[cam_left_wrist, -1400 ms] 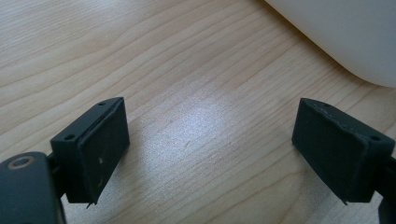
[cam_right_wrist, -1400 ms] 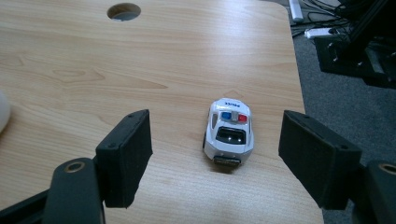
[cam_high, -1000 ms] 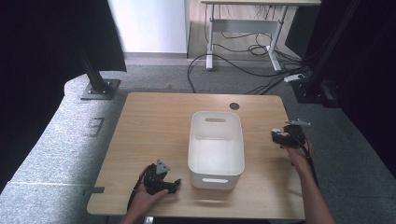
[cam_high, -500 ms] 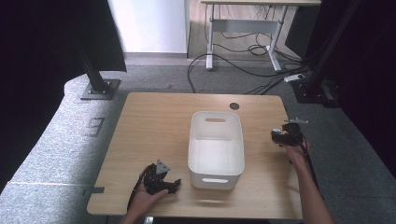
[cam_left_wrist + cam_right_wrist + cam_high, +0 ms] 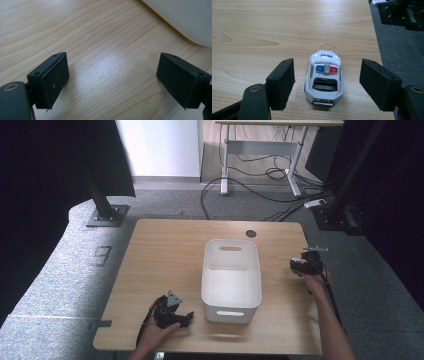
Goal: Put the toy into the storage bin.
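right tongs [image 5: 327,82] have dropped lower, wide around the toy police car [image 5: 324,77]; left tongs [image 5: 112,80] wide, empty

Probably a lab, black curtains [image 5: 40,175], floor cables [image 5: 260,187] (metal stands [image 5: 102,205])

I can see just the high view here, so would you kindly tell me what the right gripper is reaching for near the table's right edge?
Observer: A small white toy police car stands on the table, between the open fingers of the right gripper, with gaps on both sides.
Operator: Thank you. Which way does the car point?
Observer: Away from the gripper; its rear window faces the camera, with a blue and red light bar on the roof.
Operator: And is the left gripper holding anything?
Observer: No, the left gripper is open over bare wood, with the white bin just ahead of it.
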Demonstrator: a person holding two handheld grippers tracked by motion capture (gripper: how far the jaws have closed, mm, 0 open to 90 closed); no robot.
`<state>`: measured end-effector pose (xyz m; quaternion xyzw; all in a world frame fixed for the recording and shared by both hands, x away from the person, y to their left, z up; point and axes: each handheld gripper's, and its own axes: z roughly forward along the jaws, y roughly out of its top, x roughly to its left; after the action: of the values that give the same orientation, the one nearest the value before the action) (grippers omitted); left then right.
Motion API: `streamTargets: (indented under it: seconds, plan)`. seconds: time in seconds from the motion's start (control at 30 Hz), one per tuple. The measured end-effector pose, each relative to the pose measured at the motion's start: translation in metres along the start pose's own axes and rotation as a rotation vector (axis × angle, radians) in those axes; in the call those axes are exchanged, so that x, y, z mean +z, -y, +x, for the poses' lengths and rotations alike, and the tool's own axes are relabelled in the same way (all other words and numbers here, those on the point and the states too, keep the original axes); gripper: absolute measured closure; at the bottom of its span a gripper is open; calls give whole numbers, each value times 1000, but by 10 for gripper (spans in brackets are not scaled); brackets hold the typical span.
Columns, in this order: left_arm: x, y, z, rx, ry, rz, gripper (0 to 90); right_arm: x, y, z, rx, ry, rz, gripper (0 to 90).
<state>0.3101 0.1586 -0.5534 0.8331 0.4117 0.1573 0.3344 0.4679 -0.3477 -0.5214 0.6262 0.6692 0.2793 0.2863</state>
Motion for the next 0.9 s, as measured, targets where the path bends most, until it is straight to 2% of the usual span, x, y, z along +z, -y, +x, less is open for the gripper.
streamTargets:
  seconds: [0.2,0.9]
  plan:
    - [0,0,0,0,0,1,110,6,0,-2,35,-14,6,280]
    - [0,0,0,0,0,1,109,28,3,-3,60,10,33,312]
